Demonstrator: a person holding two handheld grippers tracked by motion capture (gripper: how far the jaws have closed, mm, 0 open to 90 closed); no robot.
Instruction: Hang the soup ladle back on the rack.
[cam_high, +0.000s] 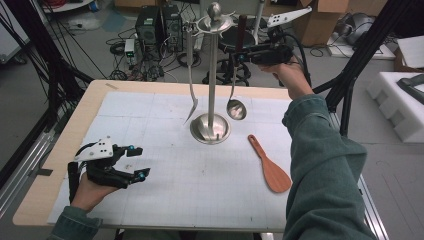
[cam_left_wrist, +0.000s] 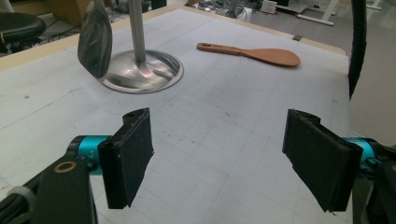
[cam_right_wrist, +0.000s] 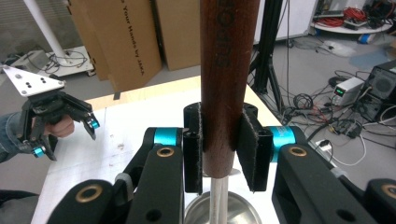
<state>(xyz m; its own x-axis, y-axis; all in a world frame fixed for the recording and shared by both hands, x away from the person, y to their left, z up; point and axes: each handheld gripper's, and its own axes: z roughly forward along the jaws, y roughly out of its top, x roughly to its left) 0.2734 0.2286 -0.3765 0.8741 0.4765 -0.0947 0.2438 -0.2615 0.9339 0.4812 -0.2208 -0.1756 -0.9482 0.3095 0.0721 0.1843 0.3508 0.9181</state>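
Observation:
A steel utensil stand (cam_high: 212, 75) rises from its round base (cam_high: 210, 128) in the middle of the white mat. My right gripper (cam_high: 242, 54) is held up beside the stand's top, shut on the dark wooden handle (cam_right_wrist: 229, 70) of a steel ladle. The ladle's bowl (cam_high: 236, 109) hangs just right of the pole. In the right gripper view both pads press the handle, and the steel shaft (cam_right_wrist: 218, 196) runs on below them. My left gripper (cam_high: 139, 161) rests low at the mat's left side, open with nothing between its pads (cam_left_wrist: 128, 158).
A steel utensil (cam_high: 192, 100) hangs from the stand's left hook. A wooden rice paddle (cam_high: 270, 167) lies flat on the mat, right of the base. Cardboard boxes, electronics and cables sit on the floor beyond the table's far edge (cam_high: 190, 83).

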